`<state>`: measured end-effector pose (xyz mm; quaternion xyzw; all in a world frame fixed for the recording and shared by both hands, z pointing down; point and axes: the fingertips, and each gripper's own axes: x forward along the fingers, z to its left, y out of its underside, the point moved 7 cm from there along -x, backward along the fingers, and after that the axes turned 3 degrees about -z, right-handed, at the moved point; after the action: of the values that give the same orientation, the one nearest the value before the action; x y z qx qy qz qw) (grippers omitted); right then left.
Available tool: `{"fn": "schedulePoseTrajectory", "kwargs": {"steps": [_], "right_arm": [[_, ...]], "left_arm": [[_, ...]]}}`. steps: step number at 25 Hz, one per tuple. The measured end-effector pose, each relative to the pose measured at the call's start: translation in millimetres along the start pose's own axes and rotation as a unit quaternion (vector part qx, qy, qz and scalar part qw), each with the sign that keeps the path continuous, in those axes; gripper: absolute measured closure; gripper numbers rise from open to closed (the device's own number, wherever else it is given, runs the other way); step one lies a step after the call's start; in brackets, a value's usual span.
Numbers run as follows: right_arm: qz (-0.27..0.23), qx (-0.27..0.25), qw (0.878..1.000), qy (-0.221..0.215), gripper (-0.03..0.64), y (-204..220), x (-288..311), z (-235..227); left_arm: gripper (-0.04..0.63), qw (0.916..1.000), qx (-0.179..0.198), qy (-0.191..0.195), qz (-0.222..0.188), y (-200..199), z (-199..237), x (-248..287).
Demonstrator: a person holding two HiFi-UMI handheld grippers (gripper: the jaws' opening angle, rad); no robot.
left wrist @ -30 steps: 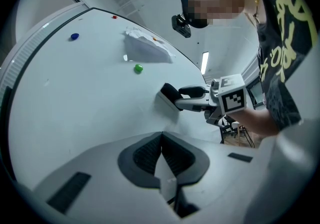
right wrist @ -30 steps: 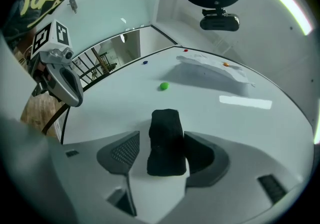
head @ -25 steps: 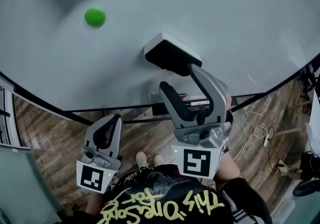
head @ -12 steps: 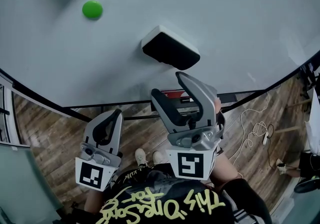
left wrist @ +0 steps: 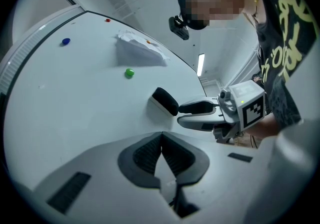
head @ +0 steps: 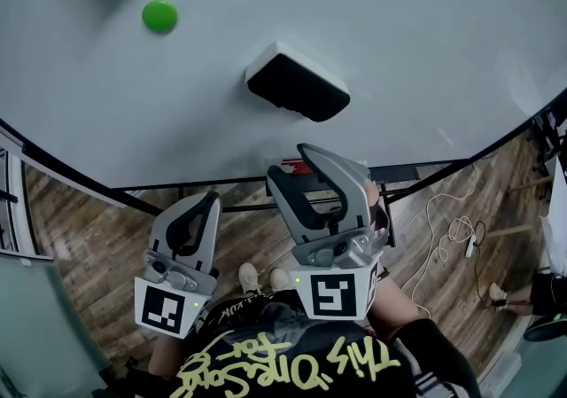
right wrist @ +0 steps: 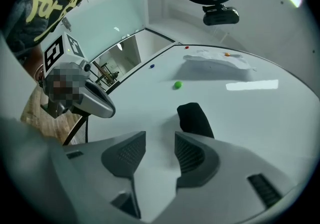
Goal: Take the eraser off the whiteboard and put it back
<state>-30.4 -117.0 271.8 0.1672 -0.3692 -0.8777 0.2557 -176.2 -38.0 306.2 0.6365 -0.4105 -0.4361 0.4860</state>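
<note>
The eraser (head: 297, 86), black felt with a white back, sticks on the white whiteboard (head: 425, 42). My right gripper (head: 297, 166) hangs just below it and apart from it. Its jaws are open and have just been closing, with nothing between them. In the right gripper view the eraser (right wrist: 195, 118) lies beyond the open right gripper (right wrist: 160, 138), slightly right of the gap. My left gripper (head: 205, 203) stays lower left, off the board's edge. It is the left gripper (left wrist: 161, 135) with pads touching, shut and empty. From there the eraser (left wrist: 165, 101) shows ahead, with the right gripper (left wrist: 181, 114) beside it.
A green magnet (head: 159, 15) sits upper left of the eraser. A paper sheet (left wrist: 140, 51) and a blue magnet (left wrist: 65, 42) are farther up the board. The board's black frame (head: 177, 185) runs below, over a wooden floor with cables (head: 452, 232).
My right gripper has drawn back and down from the eraser, and its jaws have narrowed. The eraser stays on the board. The left gripper has kept still.
</note>
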Motion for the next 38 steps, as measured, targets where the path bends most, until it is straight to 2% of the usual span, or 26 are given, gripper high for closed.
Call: {"fn": "schedulePoseTrajectory", "kwargs": {"steps": [10,14,19,22,28,31,38], "right_arm": [[-0.015,0.021,1.000,-0.007,0.510,6,-8,6],[0.002,0.029,0.999,-0.019,0.536,13,-16,10],[-0.015,0.032,0.999,-0.019,0.572,13,-21,11],[0.006,0.043,0.999,-0.032,0.577,19,-28,16],[0.003,0.060,0.997,-0.038,0.592,24,-31,17],[-0.018,0.060,0.997,-0.035,0.592,21,-33,17],[-0.015,0.073,0.996,-0.049,0.599,28,-36,22]], "left_arm": [[0.588,1.0000,0.004,-0.001,-0.005,0,-11,6],[0.588,0.9999,0.004,-0.001,-0.010,-1,-17,8],[0.588,0.9999,0.003,-0.004,-0.015,0,-25,9],[0.588,0.9999,0.002,-0.005,-0.014,1,-29,8],[0.588,0.9999,0.001,-0.007,-0.015,3,-33,10],[0.588,0.9998,0.002,-0.008,-0.016,3,-37,11],[0.588,0.9998,0.003,-0.012,-0.014,5,-41,12]]}}
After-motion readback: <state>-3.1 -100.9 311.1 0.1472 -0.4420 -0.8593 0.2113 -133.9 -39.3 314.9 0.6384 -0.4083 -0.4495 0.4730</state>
